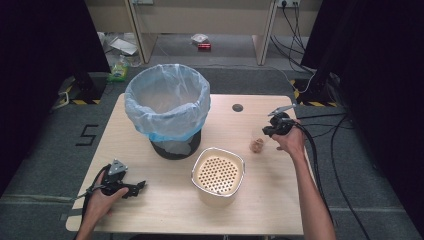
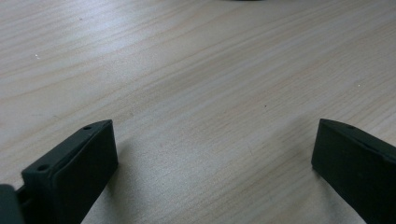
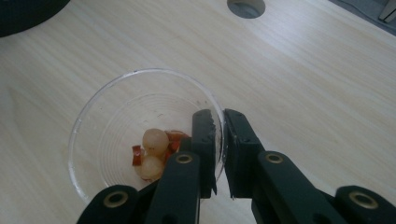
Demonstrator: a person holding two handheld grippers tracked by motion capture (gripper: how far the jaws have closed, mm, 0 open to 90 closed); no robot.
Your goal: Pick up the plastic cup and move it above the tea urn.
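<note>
Worktop (image 1: 150, 210): pale wood-grain surface that carries everything below; a round cable hole (image 1: 237, 107) sits near its far edge.
Bin (image 1: 167, 107): dark bin lined with a pale blue bag that folds over its rim; stands upright on the far left half of the worktop.
Strainer pot (image 1: 218, 175): cream-coloured, round, with a perforated insert; stands upright near the worktop's middle, just in front of and to the right of the bin.
Right tongs (image 3: 220, 133): held in the person's right hand at the worktop's right edge; closed on the near wall of the cup, one jaw inside the rim and one outside, the clear wall pinched between them.
Left tongs (image 2: 212, 154): held in the left hand low over the near left corner of the worktop; jaws wide apart, bare wood between them.
Cup (image 3: 112, 107): small clear plastic cup on the right side of the worktop, between the strainer pot and the right hand.
Cup contents (image 3: 154, 154): pale round pieces and small red bits, lying at the bottom of the cup.
</note>
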